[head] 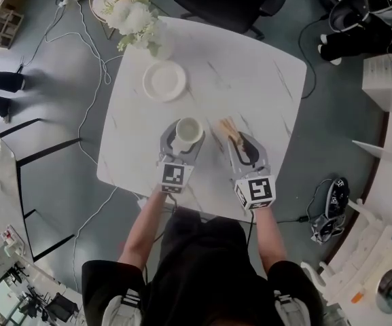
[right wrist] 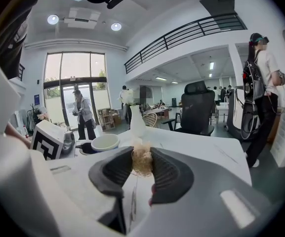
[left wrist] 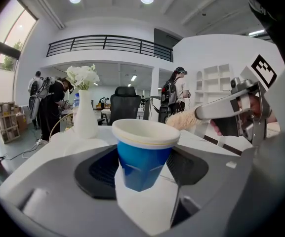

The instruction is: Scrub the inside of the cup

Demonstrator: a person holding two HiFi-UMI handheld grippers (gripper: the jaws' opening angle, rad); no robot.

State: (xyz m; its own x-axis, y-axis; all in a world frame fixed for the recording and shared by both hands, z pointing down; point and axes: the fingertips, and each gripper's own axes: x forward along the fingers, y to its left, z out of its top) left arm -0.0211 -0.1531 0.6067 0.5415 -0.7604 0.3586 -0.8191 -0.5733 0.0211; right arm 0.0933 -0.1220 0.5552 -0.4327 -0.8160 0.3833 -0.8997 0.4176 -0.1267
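A blue paper cup (left wrist: 143, 154) with a white rim and white inside (head: 189, 130) stands upright on the white marble table (head: 250, 80). My left gripper (head: 185, 138) holds it from both sides, the dark pads (left wrist: 99, 171) against its wall. To its right, my right gripper (head: 240, 143) is shut on a tan bristly brush (head: 227, 128), whose fuzzy head (right wrist: 142, 158) sticks out between the jaws. The brush is beside the cup, outside it, at about rim height (left wrist: 183, 120). The right gripper view shows the cup (right wrist: 105, 142) off to the left.
A white plate (head: 164, 81) lies farther back on the table, and a white vase with white flowers (head: 138, 17) stands at the far left corner. An office chair (head: 229, 2) sits beyond the table. Cables run over the floor on the left. People stand in the background.
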